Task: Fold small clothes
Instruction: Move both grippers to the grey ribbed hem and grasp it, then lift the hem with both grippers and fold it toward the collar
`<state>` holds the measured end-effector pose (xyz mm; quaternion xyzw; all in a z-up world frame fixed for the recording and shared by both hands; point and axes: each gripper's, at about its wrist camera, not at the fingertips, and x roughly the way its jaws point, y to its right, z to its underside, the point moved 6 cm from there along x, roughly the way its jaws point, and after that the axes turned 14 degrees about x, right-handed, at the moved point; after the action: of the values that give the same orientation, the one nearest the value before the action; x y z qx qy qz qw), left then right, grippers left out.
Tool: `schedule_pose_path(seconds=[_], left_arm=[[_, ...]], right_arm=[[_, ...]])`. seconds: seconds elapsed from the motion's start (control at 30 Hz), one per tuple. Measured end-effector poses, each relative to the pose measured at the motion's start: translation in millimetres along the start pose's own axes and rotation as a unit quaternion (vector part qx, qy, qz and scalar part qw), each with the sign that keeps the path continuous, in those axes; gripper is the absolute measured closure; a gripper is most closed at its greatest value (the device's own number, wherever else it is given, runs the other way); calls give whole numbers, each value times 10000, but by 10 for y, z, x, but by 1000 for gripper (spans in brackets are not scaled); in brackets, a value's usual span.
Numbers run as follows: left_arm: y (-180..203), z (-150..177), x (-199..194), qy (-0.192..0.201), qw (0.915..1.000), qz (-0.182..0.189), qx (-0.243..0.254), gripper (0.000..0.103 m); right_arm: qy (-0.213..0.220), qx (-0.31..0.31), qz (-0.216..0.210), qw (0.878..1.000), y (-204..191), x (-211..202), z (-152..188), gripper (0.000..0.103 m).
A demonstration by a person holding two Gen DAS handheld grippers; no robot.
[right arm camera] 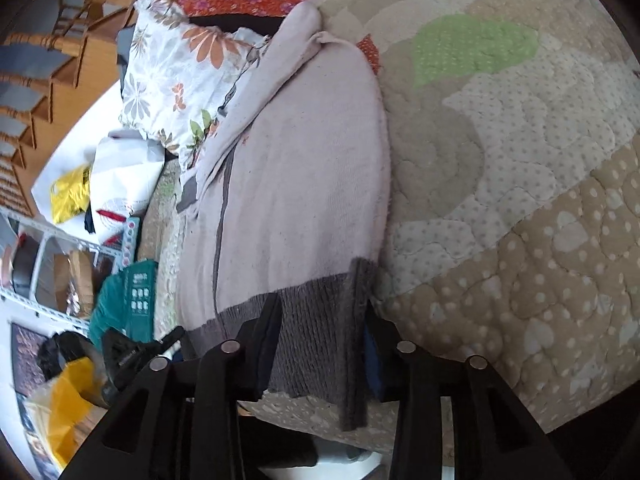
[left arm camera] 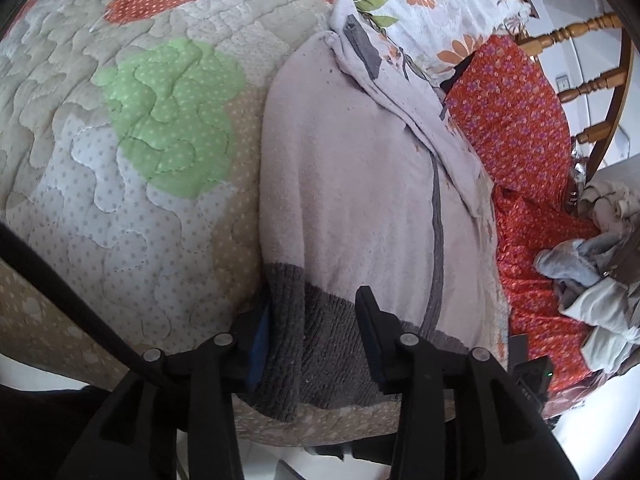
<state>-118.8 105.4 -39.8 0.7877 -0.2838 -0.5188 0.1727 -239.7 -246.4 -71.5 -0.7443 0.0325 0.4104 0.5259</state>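
A pale pink knit cardigan (left arm camera: 352, 184) with a grey ribbed hem (left arm camera: 320, 320) and grey front band lies on the quilted bedspread (left arm camera: 132, 128); it also shows in the right wrist view (right arm camera: 304, 168). My left gripper (left arm camera: 308, 316) is open, its fingers either side of the hem's corner near the bed's front edge. My right gripper (right arm camera: 324, 340) is open too, its fingers straddling the grey hem (right arm camera: 320, 320) at the other corner. A sleeve (left arm camera: 400, 92) is folded across the top.
A floral pillow (left arm camera: 436, 4) and an orange floral cloth (left arm camera: 524, 152) lie beyond the cardigan. More loose clothes (left arm camera: 592, 280) are piled at the right. A wooden chair (left arm camera: 580, 40) stands behind. Bags and a shelf (right arm camera: 80, 264) crowd the floor beside the bed.
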Motion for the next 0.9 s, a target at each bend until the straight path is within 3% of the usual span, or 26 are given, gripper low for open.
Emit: schedule_pose_path(seconds=[0.17,0.27,0.33,0.37,0.43,0.47,0.5,0.57,0.7,0.9], left_arm=[[80,11,32,67,9992,-302,270,58],[163,31,53,71,9957,-677,623,58],[221,52,72,35,9893,-1132,924,73],[234,57,81,0,9856,-1329,1046,87],[256,29,92,-108,9851,-1307,1110,92],[247,-14,71,-143,9877,-1202,989,92],[235,-65,22,-106,9906,-1072,848,93],[238,-150,-127,98,9920,-1027,726,93],[353,-235,-540,542,9943,-709,579,94],[585,111,-920,665,9940,-426,758,96]], right_arm=[[140,-405,298,9986,-57,38,83,61],[286,-556,436,9971,-80,53,111,61],[375,-694,548,9954,-106,64,141,61],[438,-796,664,9936,-126,74,156,63],[416,-989,927,9899,-150,101,141,84],[306,-895,781,9924,-154,104,101,93],[144,-513,414,9977,-126,70,25,93],[152,-191,98,9997,-103,-29,-62,94],[87,124,-589,9981,-124,-331,-87,94],[-127,-60,-902,9958,-113,-706,248,95]])
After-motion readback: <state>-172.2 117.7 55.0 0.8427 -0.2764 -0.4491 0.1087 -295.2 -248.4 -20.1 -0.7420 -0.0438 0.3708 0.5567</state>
